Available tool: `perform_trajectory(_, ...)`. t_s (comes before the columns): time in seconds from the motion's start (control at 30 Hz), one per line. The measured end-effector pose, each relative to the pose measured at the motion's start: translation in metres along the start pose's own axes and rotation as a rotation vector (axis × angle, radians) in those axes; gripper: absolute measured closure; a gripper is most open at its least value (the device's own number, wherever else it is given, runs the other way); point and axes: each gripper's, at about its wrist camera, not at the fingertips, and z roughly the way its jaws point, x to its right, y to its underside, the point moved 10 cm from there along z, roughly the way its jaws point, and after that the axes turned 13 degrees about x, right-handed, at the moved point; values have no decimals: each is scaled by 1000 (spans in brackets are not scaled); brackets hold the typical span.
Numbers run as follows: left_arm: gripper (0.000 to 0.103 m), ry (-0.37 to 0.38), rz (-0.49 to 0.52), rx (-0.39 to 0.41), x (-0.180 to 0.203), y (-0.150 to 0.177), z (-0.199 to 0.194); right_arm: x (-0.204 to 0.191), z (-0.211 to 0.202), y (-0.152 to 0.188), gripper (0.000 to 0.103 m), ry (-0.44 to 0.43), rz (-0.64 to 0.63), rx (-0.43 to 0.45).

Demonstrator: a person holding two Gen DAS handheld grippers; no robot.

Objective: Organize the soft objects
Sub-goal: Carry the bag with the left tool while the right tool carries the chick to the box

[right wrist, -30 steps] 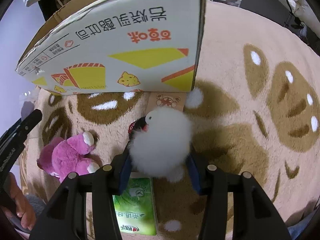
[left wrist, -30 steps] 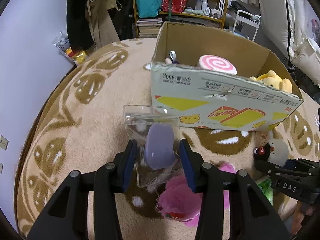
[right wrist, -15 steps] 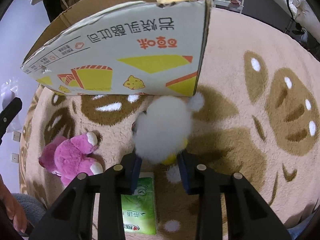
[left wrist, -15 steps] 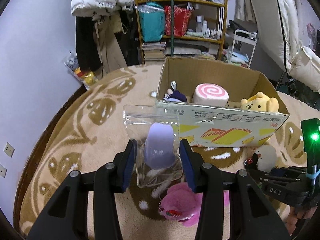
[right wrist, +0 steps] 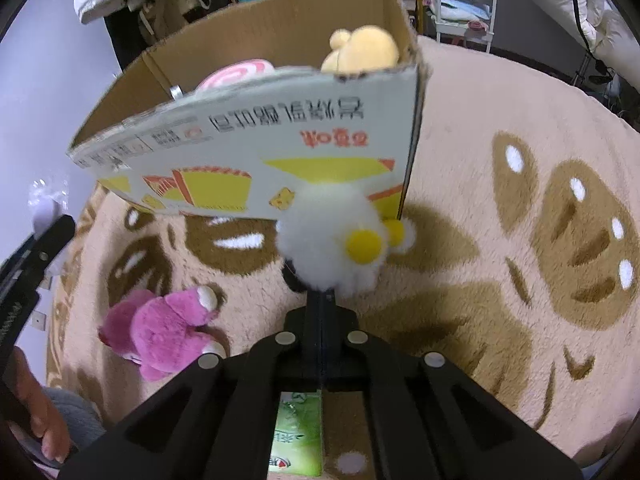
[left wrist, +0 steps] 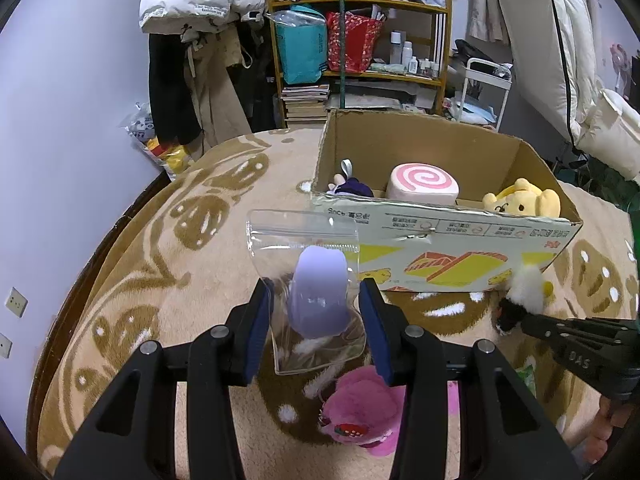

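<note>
My right jaws (right wrist: 320,300) have just been closing and are now pinching the fluffy white toy (right wrist: 332,236) by its underside, so it is hanging clear of the rug (right wrist: 500,280). My left jaws (left wrist: 318,320) are gripping a clear bag (left wrist: 308,280) upright around its purple toy (left wrist: 318,292). The cardboard box (left wrist: 460,240) is waiting just beyond, already holding other soft toys; the pink plush (right wrist: 160,332) is lying near, to the left.

A lived-in room of a home — likely a bedroom or spare room. A tan carpet (left wrist: 132,280) with brown leaf patterns covers the floor. Against the far wall stands a wooden shelf (left wrist: 360,32) crammed with bags, bottles and stacked books, with coats (left wrist: 192,80) hung beside it (a white puffer jacket on top). White bedding (left wrist: 560,60) is piled at the right.
</note>
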Motion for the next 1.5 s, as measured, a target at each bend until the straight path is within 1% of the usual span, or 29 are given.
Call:
perform_trajectory(0.13, 61, -4, 0, 4, -1, 1, -1, -2, -12, -8, 102, -17, 12, 39)
perform_trajectory(0.23, 61, -3, -2, 8, -2, 0, -2, -3, -20, -11, 102, -47, 50, 58)
perform_trajectory(0.37, 61, -1, -7, 20, -3, -2, -6, -2, -31, -14, 102, -66, 75, 91)
perform_trajectory(0.6, 61, -3, -13, 38, -6, -3, -11, -12, -51, -24, 102, -95, 68, 153)
perform_trajectory(0.7, 61, -1, -15, 38, -6, -3, -11, -13, -53, -25, 102, -102, 64, 155)
perform_trajectory(0.8, 61, 2, -11, 34, -5, -3, -10, -14, -43, -20, 102, -120, 86, 122)
perform_trajectory(0.9, 61, 3, -5, 31, -4, -3, -9, -13, -31, -16, 97, -92, 88, 100)
perform_trajectory(0.93, 61, 4, -5, 31, -3, -3, -9, -14, -30, -15, 92, -89, 80, 98)
perform_trajectory(0.97, 61, 4, -5, 31, -3, -3, -9, -15, -28, -16, 85, -90, 73, 100)
perform_trajectory(1.0, 60, 4, -5, 32, -3, -4, -8, -16, -27, -16, 80, -87, 69, 101)
perform_trajectory(1.07, 61, 3, -6, 31, -3, -3, -8, -16, -23, -16, 58, -77, 62, 98)
perform_trajectory(1.1, 60, 3, -5, 31, -4, -3, -9, -15, -20, -16, 56, -68, 60, 91)
perform_trajectory(1.23, 60, 3, -2, 34, -3, -4, -8, -12, 0, -14, 55, -31, 49, 53)
perform_trajectory(1.33, 60, 3, 5, 36, 0, -5, -6, -14, 14, -14, 55, -20, 28, 40)
perform_trajectory(1.4, 60, 3, 9, 36, 1, -6, -5, -17, 24, -8, 58, -21, 1, 9)
perform_trajectory(1.43, 60, 4, 9, 36, 2, -5, -4, -16, 30, -4, 63, -9, -12, -13)
perform_trajectory(1.5, 60, 3, 7, 37, 2, -6, -2, -17, 32, -4, 66, -2, -24, -2)
